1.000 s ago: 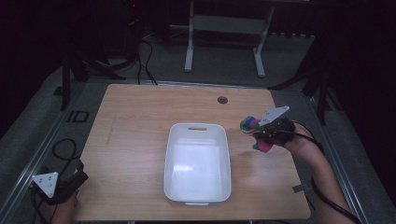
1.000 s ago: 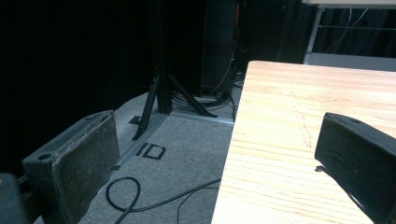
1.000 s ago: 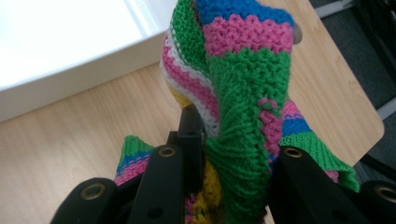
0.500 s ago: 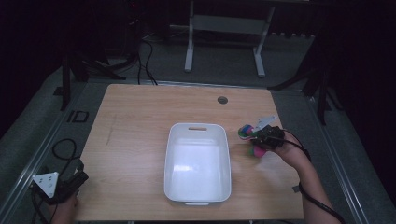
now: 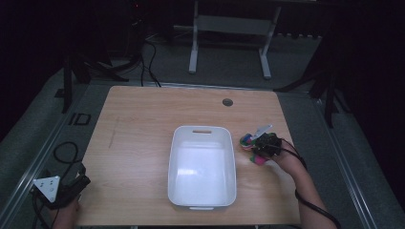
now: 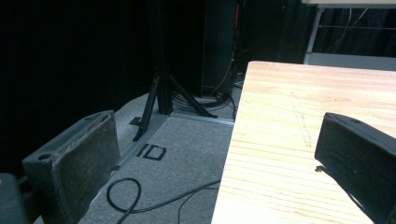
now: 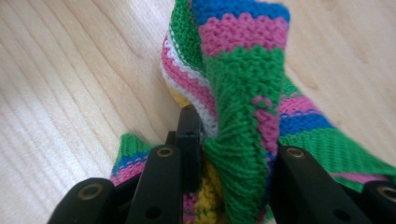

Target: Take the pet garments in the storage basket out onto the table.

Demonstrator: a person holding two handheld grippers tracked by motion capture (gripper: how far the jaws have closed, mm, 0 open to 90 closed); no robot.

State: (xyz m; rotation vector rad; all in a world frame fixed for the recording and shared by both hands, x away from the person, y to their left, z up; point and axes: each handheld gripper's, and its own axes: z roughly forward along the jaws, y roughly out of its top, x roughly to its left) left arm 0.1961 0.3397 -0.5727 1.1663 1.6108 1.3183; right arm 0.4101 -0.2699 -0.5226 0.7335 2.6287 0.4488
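A striped knitted piece (image 7: 243,107) lies on the wooden table (image 5: 143,124) just right of the white bin (image 5: 202,167) — the right gripper (image 5: 263,143) clamped on it. The left gripper (image 5: 64,188), jaws apart, hangs off the table's near-left corner — grey carpet (image 6: 177,158) below, dark room beyond.

A dark studio-like lab: black curtains, tripod (image 6: 159,93), floor cables (image 6: 140,196)
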